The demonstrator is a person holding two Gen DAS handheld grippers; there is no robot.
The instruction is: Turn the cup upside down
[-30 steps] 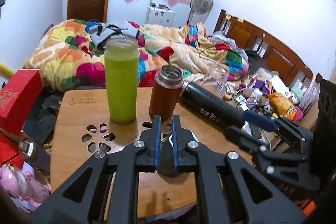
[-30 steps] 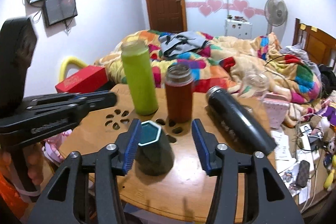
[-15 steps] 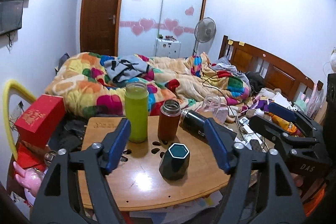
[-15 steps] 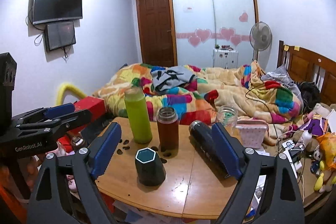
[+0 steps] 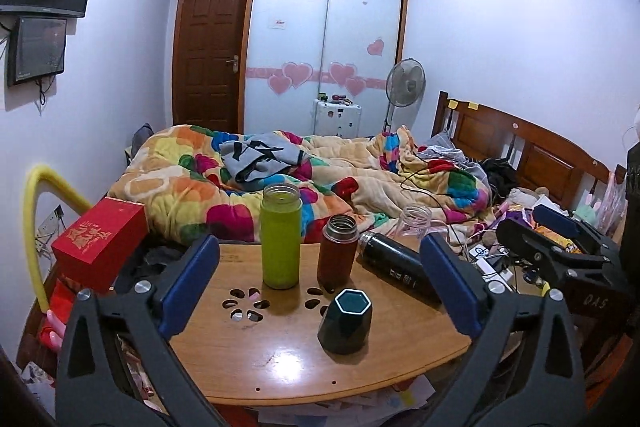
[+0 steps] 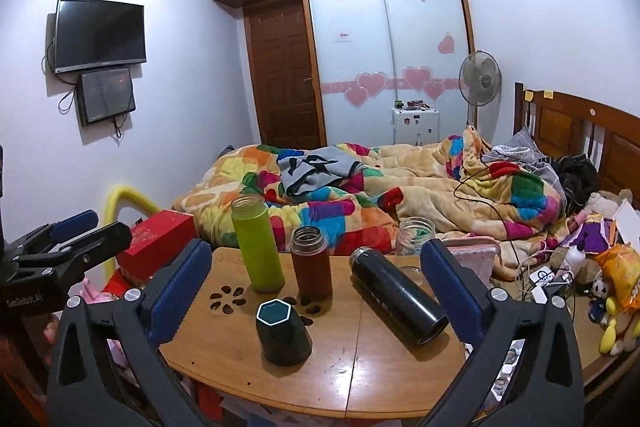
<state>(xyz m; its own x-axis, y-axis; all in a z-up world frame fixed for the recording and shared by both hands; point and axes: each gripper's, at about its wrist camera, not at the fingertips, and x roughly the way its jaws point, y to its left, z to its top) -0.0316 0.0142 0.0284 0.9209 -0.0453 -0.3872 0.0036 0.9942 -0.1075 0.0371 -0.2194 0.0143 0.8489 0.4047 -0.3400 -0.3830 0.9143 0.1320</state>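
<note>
Right wrist view. My right gripper (image 6: 316, 291) fills the lower frame, its blue-padded jaws spread wide and holding nothing. Between them, at lower centre, the dark green hexagonal cup (image 6: 283, 331) stands on the wooden table (image 6: 360, 379), wider end down. Behind it stand a lime-green bottle (image 6: 258, 245) and a brown bottle (image 6: 311, 262); right of centre a black flask (image 6: 398, 295) lies on its side. My left gripper (image 6: 60, 239) enters at left edge.

Both tools, left (image 5: 320, 283) and right (image 6: 316, 287), have opened wide and backed away from the cup (image 6: 283, 331).
</note>
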